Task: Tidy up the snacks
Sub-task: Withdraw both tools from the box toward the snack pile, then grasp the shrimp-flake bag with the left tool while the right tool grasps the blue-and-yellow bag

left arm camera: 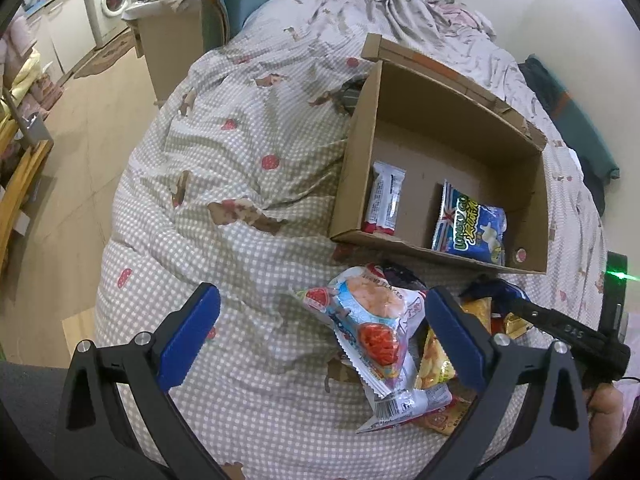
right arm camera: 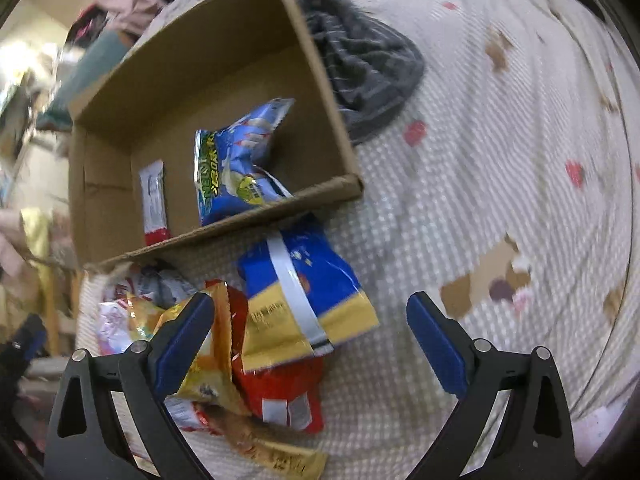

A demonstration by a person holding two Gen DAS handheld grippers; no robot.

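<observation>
The cardboard box (left arm camera: 440, 168) lies on a checked quilt (left arm camera: 248, 184). Inside the box, a white bar wrapper (left arm camera: 385, 200) leans at one side wall; a blue snack bag (left arm camera: 472, 224) rests against the near wall. Just outside that near wall sits the loose snack pile: a shrimp-flakes bag (left arm camera: 372, 332), a blue-and-yellow bag (right arm camera: 308, 300), and a red packet (right arm camera: 288, 392).

Left gripper (left arm camera: 320, 336): fingers spread wide, gripping nothing. Right gripper (right arm camera: 310, 344): fingers spread wide over the pile, gripping nothing.
</observation>
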